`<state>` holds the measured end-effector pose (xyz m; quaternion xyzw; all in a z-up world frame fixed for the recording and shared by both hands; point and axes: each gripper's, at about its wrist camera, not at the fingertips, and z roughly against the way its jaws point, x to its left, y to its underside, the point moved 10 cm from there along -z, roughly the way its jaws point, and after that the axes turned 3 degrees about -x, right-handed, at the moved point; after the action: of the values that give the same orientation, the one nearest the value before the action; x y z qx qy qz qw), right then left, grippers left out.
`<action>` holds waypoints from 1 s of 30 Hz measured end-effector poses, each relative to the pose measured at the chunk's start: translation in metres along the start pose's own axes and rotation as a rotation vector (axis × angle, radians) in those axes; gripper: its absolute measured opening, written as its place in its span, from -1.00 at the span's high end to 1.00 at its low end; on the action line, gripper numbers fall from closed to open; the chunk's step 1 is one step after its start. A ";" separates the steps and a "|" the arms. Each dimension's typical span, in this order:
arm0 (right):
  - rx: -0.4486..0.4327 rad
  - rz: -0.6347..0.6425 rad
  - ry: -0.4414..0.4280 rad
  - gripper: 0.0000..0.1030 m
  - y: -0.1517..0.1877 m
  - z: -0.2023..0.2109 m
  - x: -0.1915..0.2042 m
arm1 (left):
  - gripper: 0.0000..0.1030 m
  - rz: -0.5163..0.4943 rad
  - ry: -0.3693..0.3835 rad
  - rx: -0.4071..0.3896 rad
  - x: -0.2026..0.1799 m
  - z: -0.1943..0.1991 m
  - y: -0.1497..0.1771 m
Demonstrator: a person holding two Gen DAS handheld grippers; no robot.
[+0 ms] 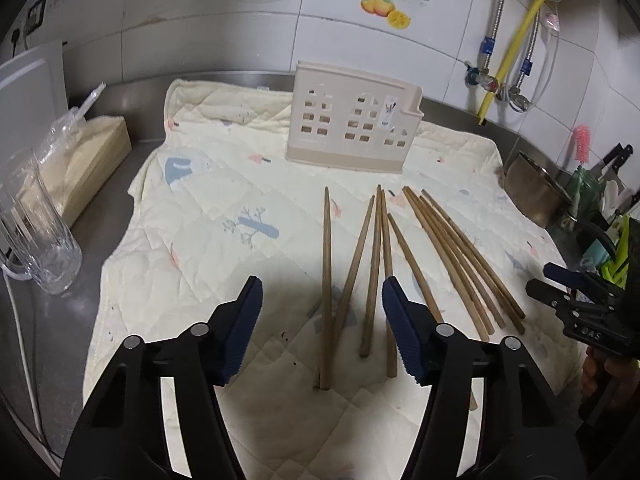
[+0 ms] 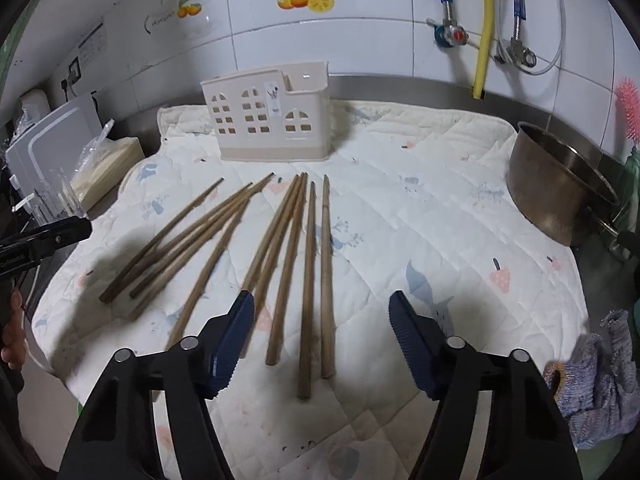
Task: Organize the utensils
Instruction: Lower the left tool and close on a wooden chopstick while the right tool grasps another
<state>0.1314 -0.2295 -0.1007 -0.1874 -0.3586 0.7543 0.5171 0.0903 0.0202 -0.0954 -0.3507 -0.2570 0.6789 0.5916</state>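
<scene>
Several wooden chopsticks lie fanned out on a quilted cream cloth, thin ends toward the wall. Behind them stands a beige utensil holder with window-shaped holes; nothing shows above its rim. My left gripper hovers open above the left group of chopsticks, and its blue pads touch none of them. In the right wrist view my right gripper is open over the right-hand chopsticks, also clear of them, with the holder behind. Each gripper shows at the edge of the other's view: the right gripper and the left gripper.
A glass mug and a wrapped pale packet sit left of the cloth, with a white board against the wall. A metal pot stands at the right edge. A knitted rag lies at the near right. Pipes run down the tiled wall.
</scene>
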 end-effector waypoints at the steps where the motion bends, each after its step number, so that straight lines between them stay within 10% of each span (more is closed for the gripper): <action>1: 0.007 -0.003 -0.004 -0.10 0.001 -0.003 -0.001 | -0.16 0.001 0.002 0.005 0.001 -0.002 0.001; 16: 0.082 0.002 -0.025 0.75 0.011 -0.034 -0.002 | 0.44 -0.010 0.072 0.057 -0.006 -0.019 0.012; 30: 0.100 -0.003 -0.024 0.85 0.016 -0.046 -0.005 | 0.53 -0.023 0.081 0.132 -0.011 -0.053 0.018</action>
<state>0.1527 -0.2212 -0.1435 -0.1515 -0.3269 0.7727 0.5227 0.1204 0.0031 -0.1402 -0.3352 -0.1913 0.6728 0.6312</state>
